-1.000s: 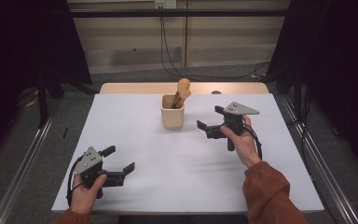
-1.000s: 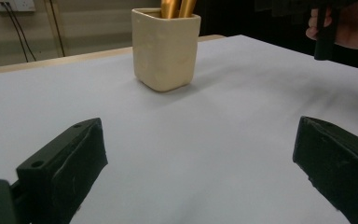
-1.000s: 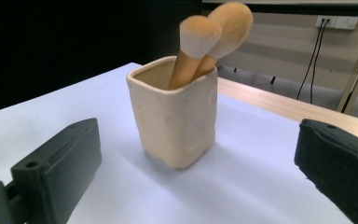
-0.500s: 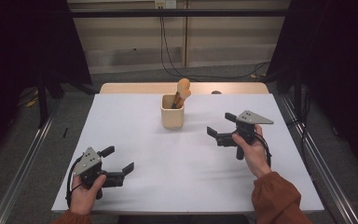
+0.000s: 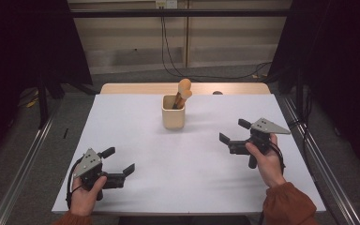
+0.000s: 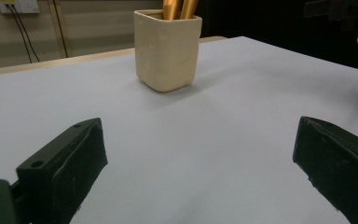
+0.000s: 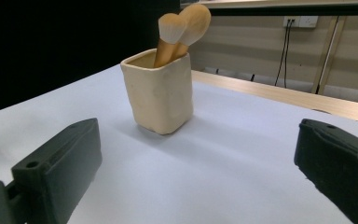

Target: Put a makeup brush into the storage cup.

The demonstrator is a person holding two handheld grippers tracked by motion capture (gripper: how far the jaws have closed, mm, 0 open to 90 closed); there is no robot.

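Left gripper (image 5: 120, 161): I am seeing it sitting low at the near-left corner of the table (image 5: 136, 140), held in the left hand (image 5: 85, 194), jaws gaping wide with nothing between them, pointing toward the cup.
Cup (image 5: 173, 111): cream, square-sided, standing upright toward the far middle of the white sheet, well apart from both grippers.
Brushes (image 5: 183, 90): I am counting two, wooden handles down in the cup, heads leaning together above its rim.
Right gripper (image 5: 231, 131): I am seeing it held in the right hand (image 5: 265, 157) near the right edge, jaws spread wide and gripping nothing, facing left toward the cup.
Room: bare white surface is lying open between each gripper and the cup; a strip of wood is showing along the far edge.
Count: one cup, two brushes, two grippers.
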